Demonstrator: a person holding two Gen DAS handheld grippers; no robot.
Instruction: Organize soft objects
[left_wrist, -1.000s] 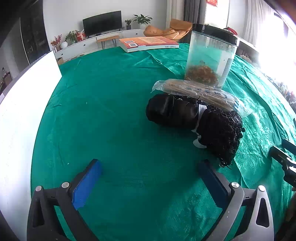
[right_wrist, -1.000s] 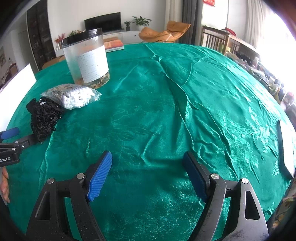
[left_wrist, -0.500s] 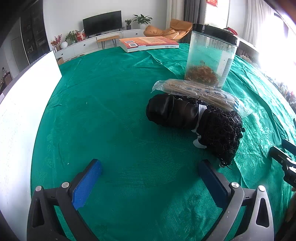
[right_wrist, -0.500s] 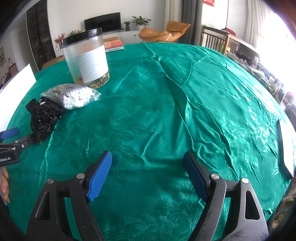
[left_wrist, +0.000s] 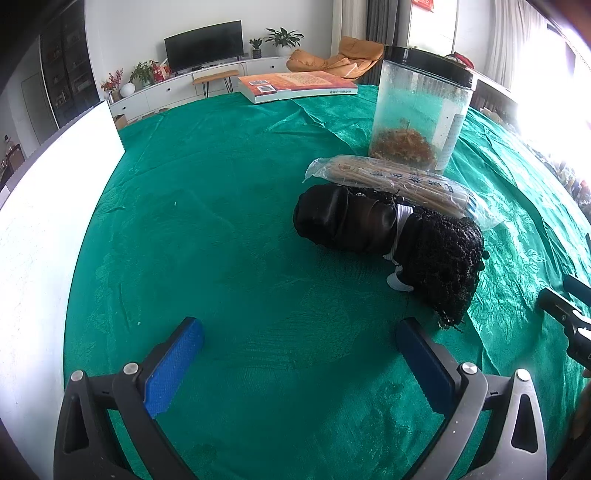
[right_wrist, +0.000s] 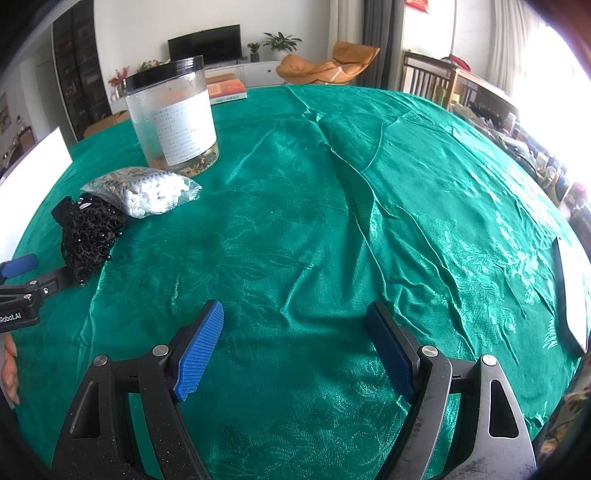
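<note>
A rolled black garment (left_wrist: 388, 232) with a lacy end and a white band lies on the green tablecloth (left_wrist: 229, 221), ahead and right of my open, empty left gripper (left_wrist: 299, 350). A clear plastic bag of sticks (left_wrist: 399, 181) lies just behind it. In the right wrist view the lacy end (right_wrist: 88, 232) and the bag (right_wrist: 147, 192) sit at the far left. My right gripper (right_wrist: 295, 343) is open and empty over bare cloth, well right of them.
A tall clear jar with a black lid (left_wrist: 417, 114) stands behind the bag. A book (left_wrist: 295, 85) lies at the table's far edge. A white board (left_wrist: 44, 221) lies along the left. A white object (right_wrist: 572, 291) lies at the right edge.
</note>
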